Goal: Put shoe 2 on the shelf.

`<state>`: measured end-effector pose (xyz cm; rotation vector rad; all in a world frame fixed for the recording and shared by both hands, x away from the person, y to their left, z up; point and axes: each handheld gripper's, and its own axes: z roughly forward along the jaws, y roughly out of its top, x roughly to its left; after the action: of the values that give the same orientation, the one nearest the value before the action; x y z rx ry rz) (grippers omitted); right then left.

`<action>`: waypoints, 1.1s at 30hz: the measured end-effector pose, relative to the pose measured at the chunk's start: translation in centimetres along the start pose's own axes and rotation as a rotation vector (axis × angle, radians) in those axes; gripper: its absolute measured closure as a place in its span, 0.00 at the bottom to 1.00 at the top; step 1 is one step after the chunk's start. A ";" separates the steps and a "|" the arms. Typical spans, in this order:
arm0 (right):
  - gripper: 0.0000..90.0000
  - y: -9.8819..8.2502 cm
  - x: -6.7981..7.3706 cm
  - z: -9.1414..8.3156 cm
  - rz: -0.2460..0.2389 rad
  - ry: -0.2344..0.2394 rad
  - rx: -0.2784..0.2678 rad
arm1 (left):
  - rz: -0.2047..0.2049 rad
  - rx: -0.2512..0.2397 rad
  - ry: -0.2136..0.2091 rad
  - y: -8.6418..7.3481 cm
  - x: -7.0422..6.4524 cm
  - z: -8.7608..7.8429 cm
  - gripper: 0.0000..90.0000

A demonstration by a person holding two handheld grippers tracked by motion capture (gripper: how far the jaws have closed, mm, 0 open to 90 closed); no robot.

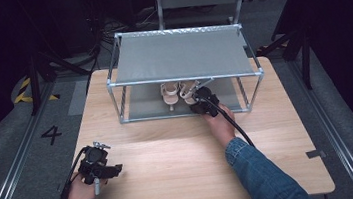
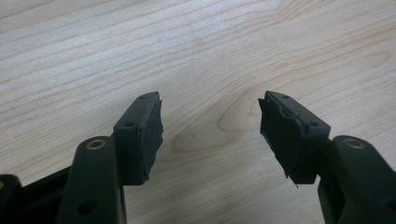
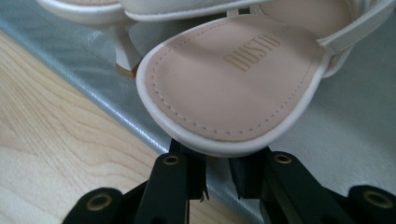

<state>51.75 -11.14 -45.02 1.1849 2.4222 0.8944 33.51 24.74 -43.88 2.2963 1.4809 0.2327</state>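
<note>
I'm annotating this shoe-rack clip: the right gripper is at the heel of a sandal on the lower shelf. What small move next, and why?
Probably lower it and let go. The right gripper looks shut on the heel under the sandal, held beside the other sandal over the rack's lower shelf. Whether it already rests there I cannot tell.

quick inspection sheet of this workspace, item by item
surface: pale wooden table, bare in front of the rack.
job's things: pair of cream heeled sandals on the lower shelf of a metal-framed rack with grey fabric shelves; left sandal stands free; right sandal has its heel end over the right claw.
clutter: nothing seen.
grippers: right claw jaws nearly closed under the sandal's heel, seemingly gripping it there; left claw open, nothing between the jaws, over bare wood.
cables: black cable trails from the right claw along the forearm; loose wires on the floor behind.
surroundings: dark room, grey floor, floor marking "4".
</note>
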 end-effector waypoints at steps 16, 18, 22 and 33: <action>0.83 0.2 0.3 1.2 0.046 -0.017 -0.039 | 0.002 0.002 -0.007 0.4 0.0 0.4 0.44; 0.78 0.2 0.3 1.2 0.046 -0.028 -0.034 | -0.001 0.001 -0.010 0.6 0.0 0.5 0.44; 0.64 0.0 0.0 0.7 0.072 0.023 -0.060 | 0.016 0.004 -0.015 0.9 -0.3 0.6 0.44; 0.59 -1.4 -0.4 -4.1 0.056 0.063 -0.081 | 0.047 -0.001 -0.021 2.1 -1.0 1.1 0.44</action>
<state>49.09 -13.74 -42.76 1.2174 2.3874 1.0517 35.22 22.87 -43.90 2.3281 1.4169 0.2211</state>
